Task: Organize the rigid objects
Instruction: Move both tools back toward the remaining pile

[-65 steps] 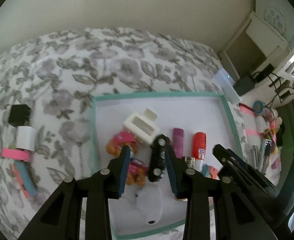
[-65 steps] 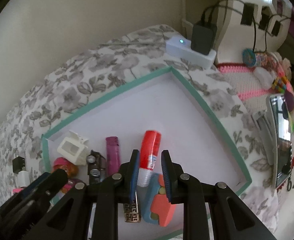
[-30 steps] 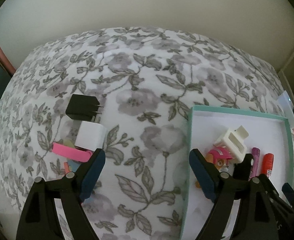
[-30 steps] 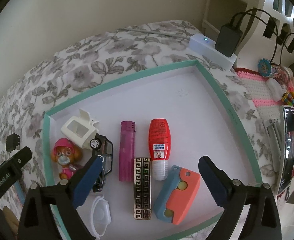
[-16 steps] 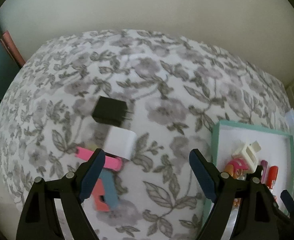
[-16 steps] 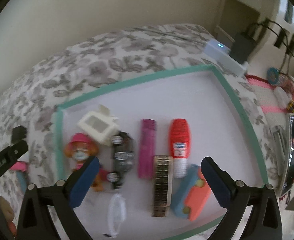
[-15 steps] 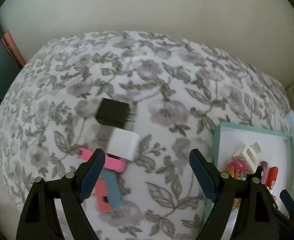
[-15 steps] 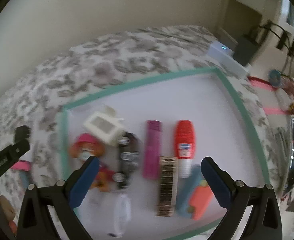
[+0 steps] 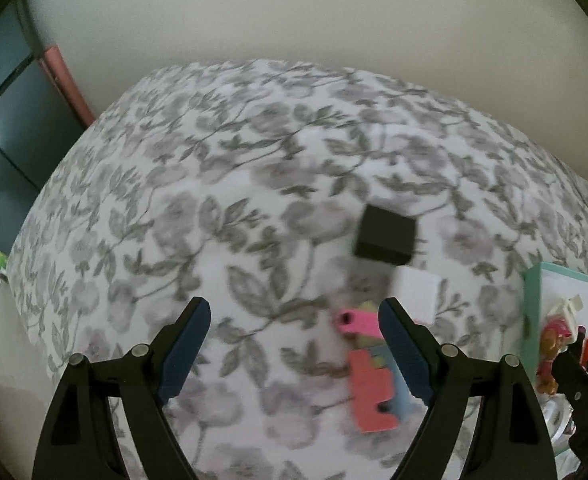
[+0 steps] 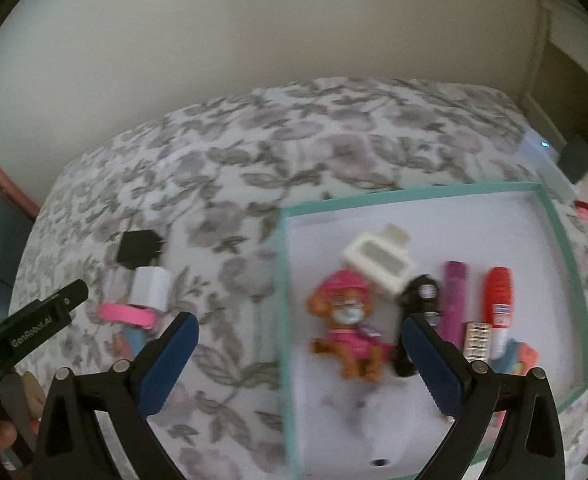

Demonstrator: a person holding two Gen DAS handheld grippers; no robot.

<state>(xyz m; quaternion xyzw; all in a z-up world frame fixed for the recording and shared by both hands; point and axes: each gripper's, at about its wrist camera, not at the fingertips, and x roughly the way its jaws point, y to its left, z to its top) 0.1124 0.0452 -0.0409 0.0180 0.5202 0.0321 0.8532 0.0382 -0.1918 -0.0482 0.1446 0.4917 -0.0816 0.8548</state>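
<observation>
While both tongs hang apart and empty, here are the risks, near to far.
Left gripper [image 9: 294,344]: jaws wide, off-centre; a drop now clips the coral block [image 9: 369,392].
Right gripper [image 10: 297,360]: jaws wide, straddling the tray [image 10: 284,280] left rim; lowering could snag it.
Pile: pink piece [image 9: 355,322], white cube [image 9: 415,294] and black charger [image 9: 385,240] huddle outside the tray's left edge; grabbing one may nudge its neighbours.
Bedspread [image 9: 214,200]: soft, pieces tip.

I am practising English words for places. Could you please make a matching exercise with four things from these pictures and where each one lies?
Things:
1. black charger
2. dog figure
3. pink strip
4. red tube

Places:
A. in the tray, nearest its left rim
B. on the floral cloth, farthest from the camera
C. in the tray, right of the purple lighter
D. on the cloth, just in front of the white charger

Pairs: 1-B, 2-A, 3-D, 4-C
</observation>
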